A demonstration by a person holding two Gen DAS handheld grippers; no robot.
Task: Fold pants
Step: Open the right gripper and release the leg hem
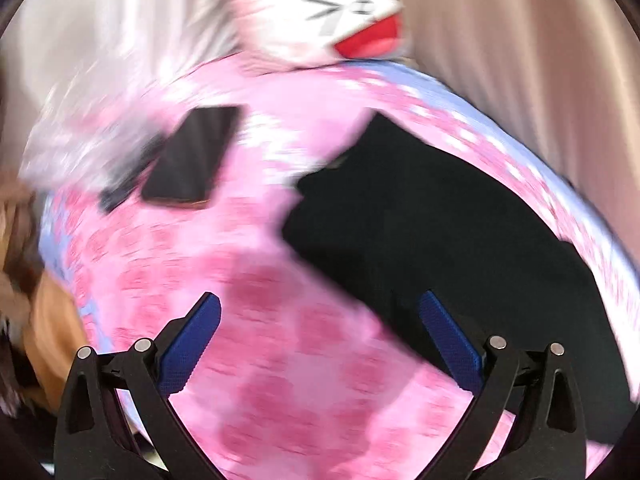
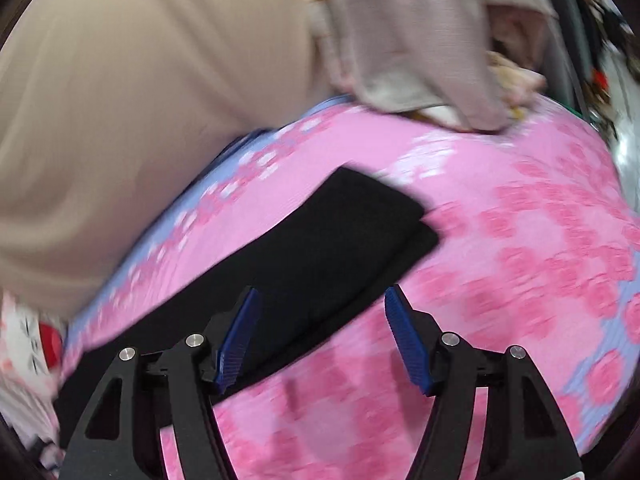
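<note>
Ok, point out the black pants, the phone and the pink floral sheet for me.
black pants (image 2: 312, 248), right wrist view, middle of the folded fabric
phone (image 1: 188, 156), left wrist view, dark screen
pink floral sheet (image 1: 280, 340), left wrist view, bare patch

- Motion blur is smearing most of the left wrist view; the pink floral bedspread (image 1: 280, 280) is showing its pattern only as streaks.
- The dark flat object (image 1: 188, 160) at ten o'clock is looking like a phone, but blur is keeping that unsure.
- The black pants (image 1: 460, 232) are running off at four o'clock, their far end hidden.
- In the right wrist view, the pants are disappearing at seven o'clock behind the right gripper (image 2: 320, 332).
- The white plush (image 1: 340, 12) is being cut off at twelve o'clock.
</note>
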